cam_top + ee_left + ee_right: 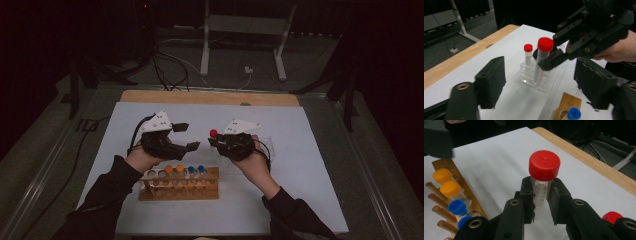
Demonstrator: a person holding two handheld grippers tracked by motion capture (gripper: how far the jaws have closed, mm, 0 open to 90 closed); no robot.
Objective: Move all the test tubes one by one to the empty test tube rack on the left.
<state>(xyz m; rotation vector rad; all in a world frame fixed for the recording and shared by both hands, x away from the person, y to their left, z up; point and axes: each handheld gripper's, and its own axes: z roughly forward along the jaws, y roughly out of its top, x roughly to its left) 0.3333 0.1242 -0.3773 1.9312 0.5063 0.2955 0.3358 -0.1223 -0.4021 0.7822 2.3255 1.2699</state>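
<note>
Right hand-held gripper [541, 206] is clamped on a red-capped clear graduated plastic tube [541, 187], upright above the white table [300, 150], at one o'clock of the wooden tube rack [180, 192]. Left hand-held gripper [541, 90] stands partly open, empty.

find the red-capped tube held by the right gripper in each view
high view: red-capped tube just left of centre, at the tip of the right gripper.
left gripper view: upper middle, clamped over the clear rack.
right gripper view: centre, upright between the jaws.
shared landmark: wooden rack with orange and blue caps.
</note>
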